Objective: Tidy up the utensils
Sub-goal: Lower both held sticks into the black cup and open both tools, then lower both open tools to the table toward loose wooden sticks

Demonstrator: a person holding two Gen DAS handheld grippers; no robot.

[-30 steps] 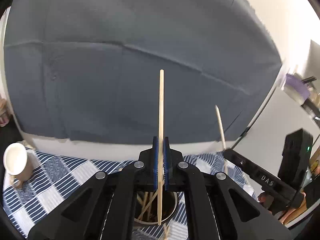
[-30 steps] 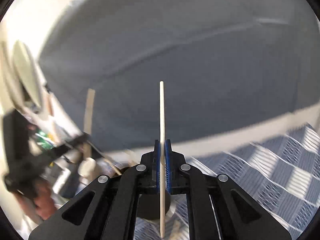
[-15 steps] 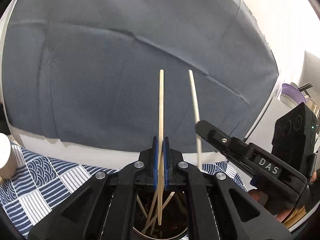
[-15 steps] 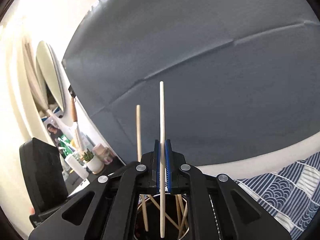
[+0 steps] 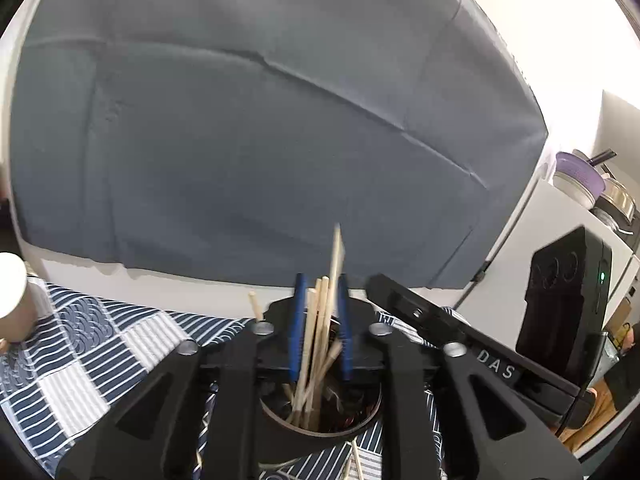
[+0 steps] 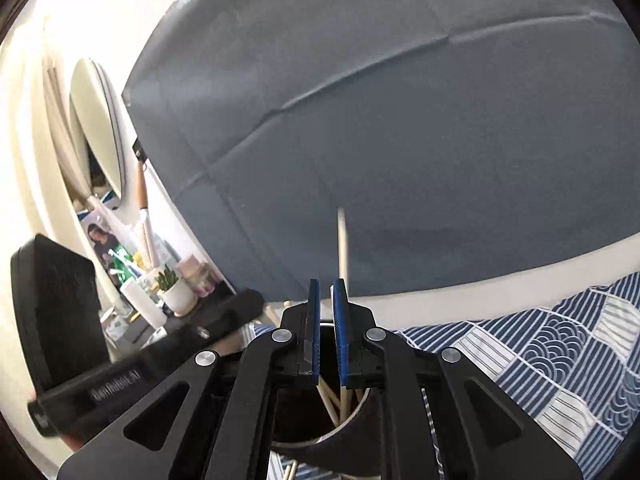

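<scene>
A round dark holder cup (image 5: 320, 428) stands on the checked cloth, right below both grippers. Several wooden chopsticks (image 5: 314, 344) stand loosely in it. My left gripper (image 5: 319, 320) is open above the cup, its blue pads apart on either side of the sticks, gripping none. My right gripper (image 6: 327, 336) is open a little, above the same cup (image 6: 320, 440). One chopstick (image 6: 342, 248) rises blurred just behind its right pad, free of the jaws. The right gripper's body (image 5: 460, 356) shows in the left wrist view, close on the right.
A blue and white checked cloth (image 5: 80, 344) covers the table. A white mug (image 5: 12, 288) sits at the far left. A grey sheet (image 5: 260, 140) hangs behind. A loose chopstick (image 5: 358, 460) lies on the cloth by the cup. Shelf clutter (image 6: 160, 280) is at the left.
Both grippers opened and let go of their chopsticks, which dropped into the cup. Both grippers also came down closer over the cup.
</scene>
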